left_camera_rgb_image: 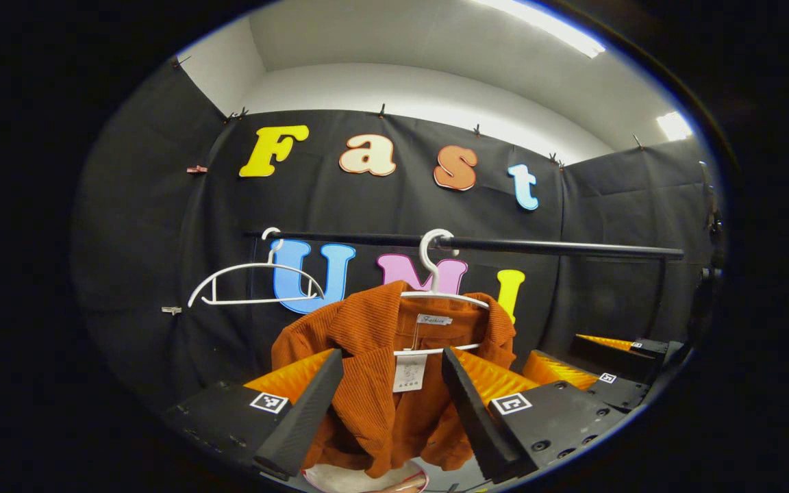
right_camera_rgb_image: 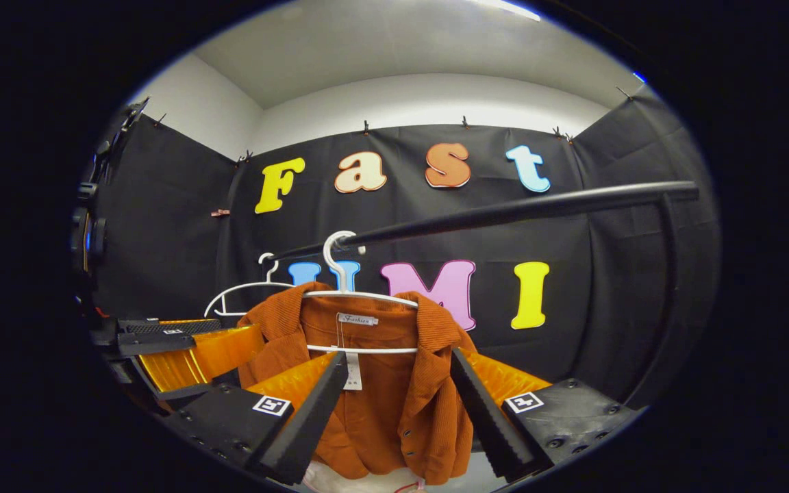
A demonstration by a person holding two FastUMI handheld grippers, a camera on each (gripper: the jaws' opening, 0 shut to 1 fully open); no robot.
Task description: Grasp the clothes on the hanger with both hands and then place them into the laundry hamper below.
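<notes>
Fingers of the left gripper [left_camera_rgb_image: 394, 404] stood wide apart, framing the rust-orange corduroy jacket [left_camera_rgb_image: 374, 411] without touching it. Fingers of the right gripper [right_camera_rgb_image: 401, 407] likewise stood apart before the same jacket [right_camera_rgb_image: 394, 404], clamped on nothing. Jacket hung on a white hanger [left_camera_rgb_image: 435, 274] hooked over a black rail [left_camera_rgb_image: 559, 246]. Second white hanger [left_camera_rgb_image: 251, 284], bare, hung farther along the rail. Pale rim of the laundry hamper [left_camera_rgb_image: 346, 479] showed just below the jacket's hem.
</notes>
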